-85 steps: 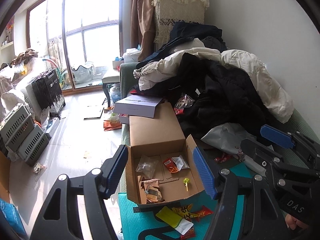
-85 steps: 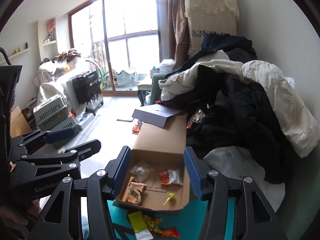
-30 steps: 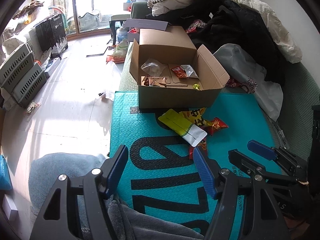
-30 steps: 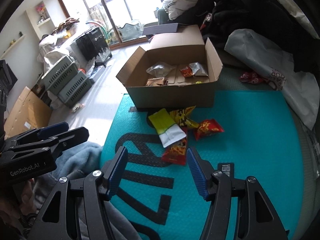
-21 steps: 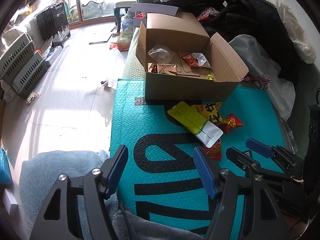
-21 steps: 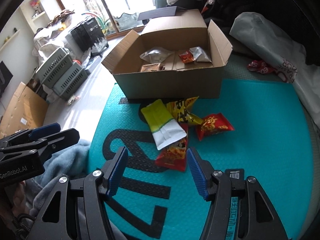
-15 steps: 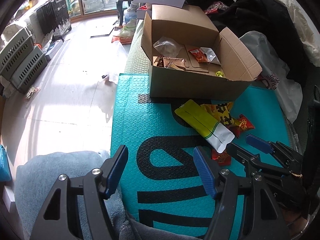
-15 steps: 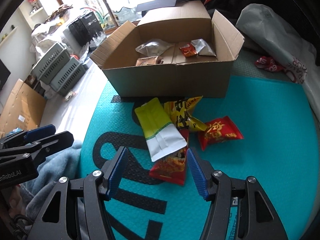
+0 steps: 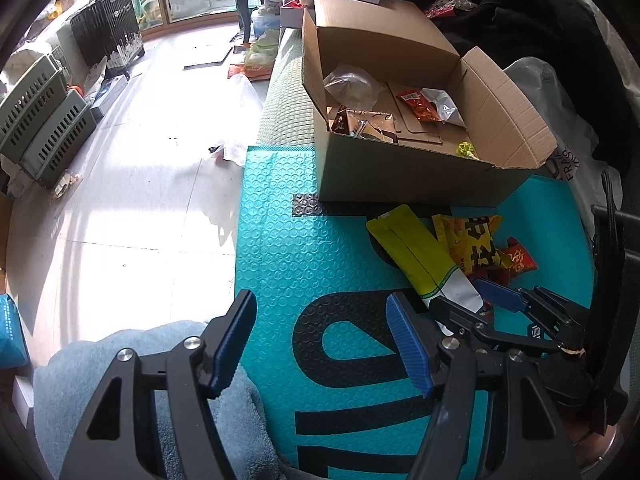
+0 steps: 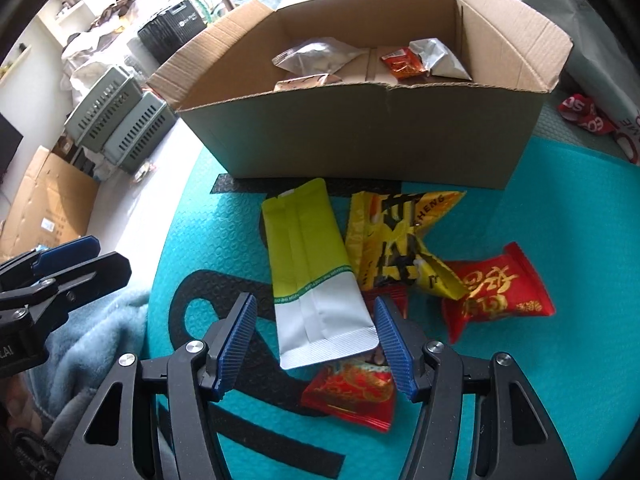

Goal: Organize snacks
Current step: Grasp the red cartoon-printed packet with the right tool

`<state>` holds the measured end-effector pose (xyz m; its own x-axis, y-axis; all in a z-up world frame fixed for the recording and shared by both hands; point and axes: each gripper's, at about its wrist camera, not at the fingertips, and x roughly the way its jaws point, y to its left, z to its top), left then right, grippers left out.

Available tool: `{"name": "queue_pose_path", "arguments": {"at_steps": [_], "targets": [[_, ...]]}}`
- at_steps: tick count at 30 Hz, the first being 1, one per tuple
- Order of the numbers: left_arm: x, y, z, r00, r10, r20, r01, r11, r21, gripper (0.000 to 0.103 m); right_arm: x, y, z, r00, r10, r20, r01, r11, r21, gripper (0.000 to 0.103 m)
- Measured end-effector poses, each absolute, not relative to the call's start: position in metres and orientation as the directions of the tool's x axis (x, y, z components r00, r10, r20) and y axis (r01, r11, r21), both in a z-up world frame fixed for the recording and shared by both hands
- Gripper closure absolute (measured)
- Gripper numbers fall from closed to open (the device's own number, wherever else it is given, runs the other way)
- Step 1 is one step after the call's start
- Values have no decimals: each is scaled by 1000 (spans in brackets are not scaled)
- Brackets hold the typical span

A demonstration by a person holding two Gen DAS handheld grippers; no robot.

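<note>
Setting: cluttered living room, sunlit tiled floor (image 9: 120, 208), grey crates (image 9: 40, 120) along the wall, dark clothing (image 9: 540, 28) heaped behind.
Surface: teal bubble mailer (image 10: 560, 360) with large black lettering, spread flat.
Cardboard box (image 10: 368, 136): open, flaps up, at the mailer's far edge; several snack packets lie inside, among them a clear bag (image 10: 316, 58) and a red-and-silver packet (image 10: 424, 60).
Loose snacks: green-and-white pouch (image 10: 316, 292) overlapping a yellow packet (image 10: 400, 244); a red packet (image 10: 496, 300) to their right; another red packet (image 10: 354, 390) partly under the pouch.
Right gripper (image 10: 314, 344): jaws spread wide, low over the mailer, straddling the white end of the pouch without touching it.
Left gripper (image 9: 324, 344): jaws wide apart, empty, above the mailer's black lettering beside a blue blanket (image 9: 120, 360).
</note>
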<state>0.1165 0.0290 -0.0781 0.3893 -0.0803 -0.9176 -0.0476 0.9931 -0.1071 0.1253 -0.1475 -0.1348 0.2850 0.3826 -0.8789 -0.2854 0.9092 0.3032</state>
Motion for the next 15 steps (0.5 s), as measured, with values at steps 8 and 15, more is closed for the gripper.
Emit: {"name": "queue_pose_path", "arguments": {"at_steps": [8,15], "targets": [[123,22,-86,372,-118,-921,-37,989,-141,36,113,-142,-132,265,426,-865,-299,889,346,42],[125,6,-91,367,-126,-922,-10,990,-140,36,104,-159,-121,346,308,-886,-250,941,229,42]]}}
